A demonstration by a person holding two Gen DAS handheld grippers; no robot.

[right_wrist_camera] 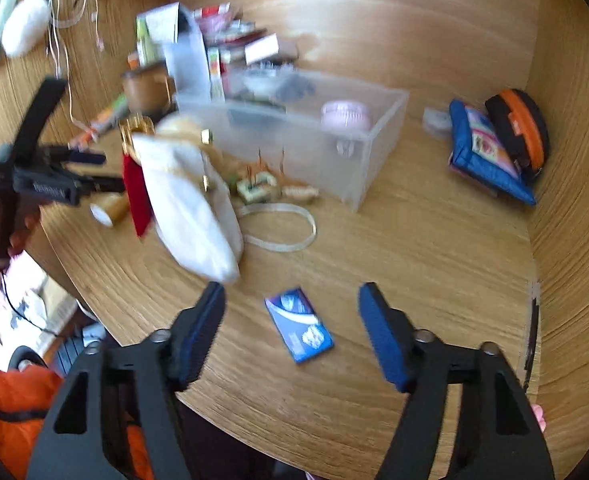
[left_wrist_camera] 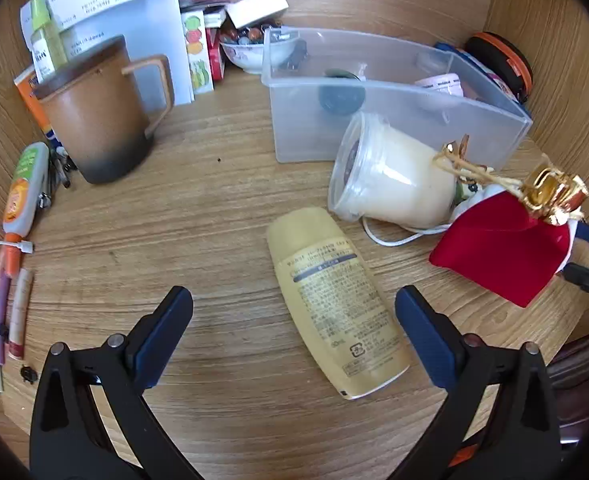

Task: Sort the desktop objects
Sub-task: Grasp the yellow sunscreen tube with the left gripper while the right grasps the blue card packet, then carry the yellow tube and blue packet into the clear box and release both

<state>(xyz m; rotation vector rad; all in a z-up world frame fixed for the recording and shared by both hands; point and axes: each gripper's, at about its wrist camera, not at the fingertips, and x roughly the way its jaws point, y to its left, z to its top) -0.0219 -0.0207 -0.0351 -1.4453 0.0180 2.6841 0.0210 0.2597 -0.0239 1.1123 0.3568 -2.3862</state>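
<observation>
We see left tool [left_wrist_camera: 293,300] released, wide; yellow lotion bottle [left_wrist_camera: 336,304] flat on bench [left_wrist_camera: 214,216] between its tips, toward 1 o'clock. We judge bottle light, stiff, slick; pinch across mid-body. Right tool [right_wrist_camera: 291,300] released above blue packet [right_wrist_camera: 299,330].

Both wrist views look down, sharing the clear bin [left_wrist_camera: 394,92] [right_wrist_camera: 294,132].

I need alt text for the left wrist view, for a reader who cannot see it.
The open left gripper hovers over a yellow bottle lying on a wooden desk. Behind it are a brown mug and a clear plastic box.
</observation>
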